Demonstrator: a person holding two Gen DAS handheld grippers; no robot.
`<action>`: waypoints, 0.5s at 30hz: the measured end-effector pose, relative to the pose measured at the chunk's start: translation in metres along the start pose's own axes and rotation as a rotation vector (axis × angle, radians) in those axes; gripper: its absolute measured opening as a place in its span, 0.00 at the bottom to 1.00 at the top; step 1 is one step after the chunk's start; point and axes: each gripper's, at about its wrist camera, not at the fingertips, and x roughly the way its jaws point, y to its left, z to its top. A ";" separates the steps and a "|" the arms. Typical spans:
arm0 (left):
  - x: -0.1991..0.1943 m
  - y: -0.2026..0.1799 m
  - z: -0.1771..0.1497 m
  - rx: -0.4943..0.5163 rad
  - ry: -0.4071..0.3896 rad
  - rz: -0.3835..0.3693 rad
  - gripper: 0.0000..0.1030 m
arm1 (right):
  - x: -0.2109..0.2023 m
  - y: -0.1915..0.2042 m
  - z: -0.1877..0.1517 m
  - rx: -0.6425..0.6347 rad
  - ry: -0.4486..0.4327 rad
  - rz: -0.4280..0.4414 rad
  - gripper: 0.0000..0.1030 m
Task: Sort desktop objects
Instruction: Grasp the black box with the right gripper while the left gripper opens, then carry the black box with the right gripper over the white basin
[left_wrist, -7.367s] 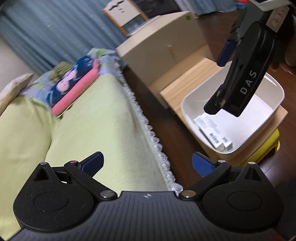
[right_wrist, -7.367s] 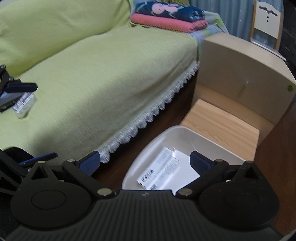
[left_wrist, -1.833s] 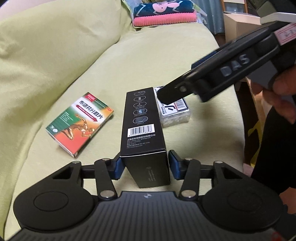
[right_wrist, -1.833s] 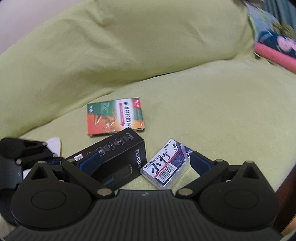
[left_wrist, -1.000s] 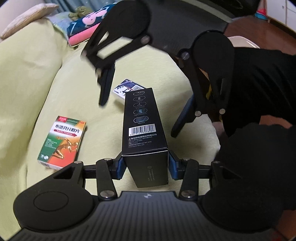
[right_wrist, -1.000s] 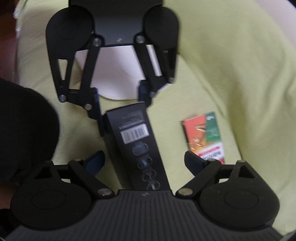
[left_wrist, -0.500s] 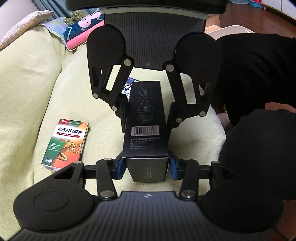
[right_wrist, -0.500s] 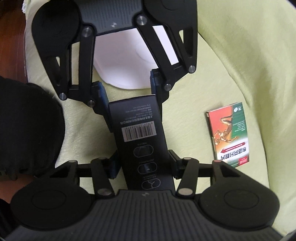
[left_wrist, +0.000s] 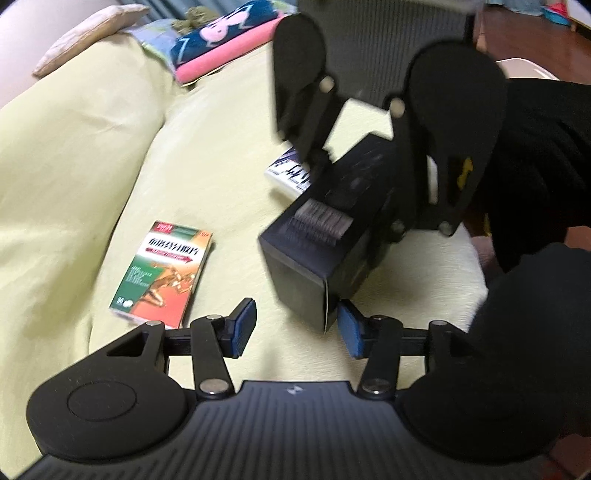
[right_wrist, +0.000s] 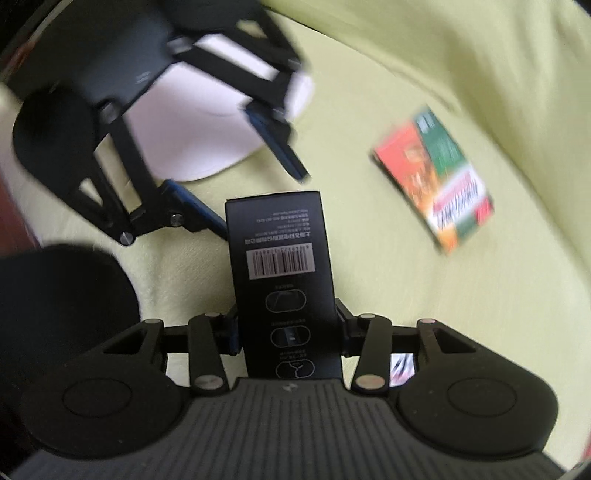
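A long black box (right_wrist: 280, 266) with a barcode sticks out forward between the jaws of my right gripper (right_wrist: 286, 332), which is shut on its lower half. In the left wrist view the same black box (left_wrist: 325, 240) hangs tilted over the sofa, clamped at its far end by the right gripper (left_wrist: 354, 192). My left gripper (left_wrist: 295, 328) is open just below the box's near end, with nothing between its pads. The right wrist view shows the left gripper (right_wrist: 240, 177) open beyond the box. An orange-green medicine box (left_wrist: 162, 273) (right_wrist: 436, 184) lies flat on the sofa. A small white labelled box (left_wrist: 288, 173) lies behind the black box.
Yellow-green sofa cover (left_wrist: 110, 166) lies under everything. Folded pink and blue cloth (left_wrist: 221, 48) and a beige cushion (left_wrist: 85, 33) sit at the sofa's far end. A white bin's rim (left_wrist: 524, 68) shows at the top right. A person's dark sleeve (left_wrist: 535, 155) fills the right side.
Both grippers held the black box half a second ago. My left gripper has opened and let go; the right gripper keeps the box and has swung it to the right, tilted.
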 end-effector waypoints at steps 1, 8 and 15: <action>0.001 -0.001 0.001 -0.003 0.000 -0.002 0.54 | 0.000 -0.007 -0.001 0.069 0.009 0.019 0.40; 0.013 -0.016 0.007 -0.004 -0.004 -0.027 0.54 | 0.011 -0.024 -0.010 0.259 0.069 0.083 0.40; 0.017 -0.024 0.009 -0.002 0.005 -0.051 0.54 | 0.026 -0.022 -0.012 0.263 0.088 0.090 0.39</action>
